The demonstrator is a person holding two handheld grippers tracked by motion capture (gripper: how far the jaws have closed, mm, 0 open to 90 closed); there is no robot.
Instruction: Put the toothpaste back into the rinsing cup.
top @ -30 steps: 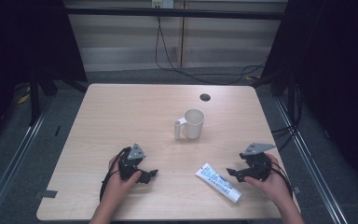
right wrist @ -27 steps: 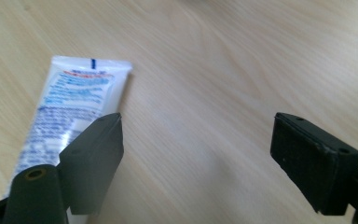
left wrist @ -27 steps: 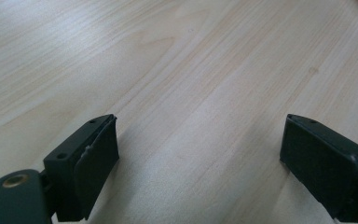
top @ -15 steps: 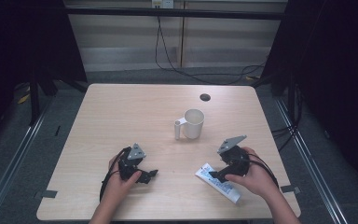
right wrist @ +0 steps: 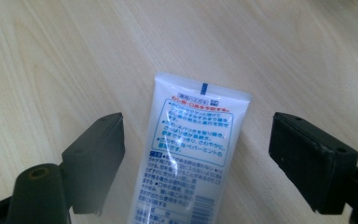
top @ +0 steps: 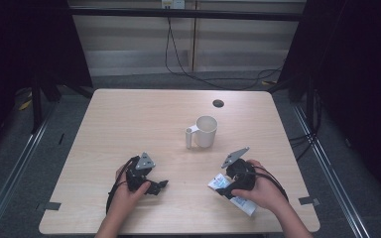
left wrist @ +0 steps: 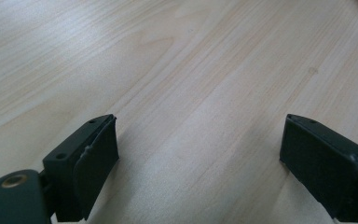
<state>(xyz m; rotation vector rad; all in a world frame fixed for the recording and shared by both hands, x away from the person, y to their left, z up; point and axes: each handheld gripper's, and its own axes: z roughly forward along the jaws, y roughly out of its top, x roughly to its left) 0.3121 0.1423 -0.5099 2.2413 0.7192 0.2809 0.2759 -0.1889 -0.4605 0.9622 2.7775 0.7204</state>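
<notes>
A white tube with blue and red print lies flat on the wooden table near the front right, its crimped end pointing left. My right gripper hovers over it, open, one jaw on each side of the tube and neither touching it. In the high view the right gripper sits over the tube's left part. A white mug stands upright in the middle of the table, handle to the left. My left gripper rests at the front left, open, with bare wood between its jaws.
A small dark round hole or cap sits near the table's far edge. Cables trail from both grippers toward the front edge. Dark floor and metal rails surround the table.
My right gripper has moved left from the table's right edge to above the tube. The left gripper, mug and tube have stayed put.
</notes>
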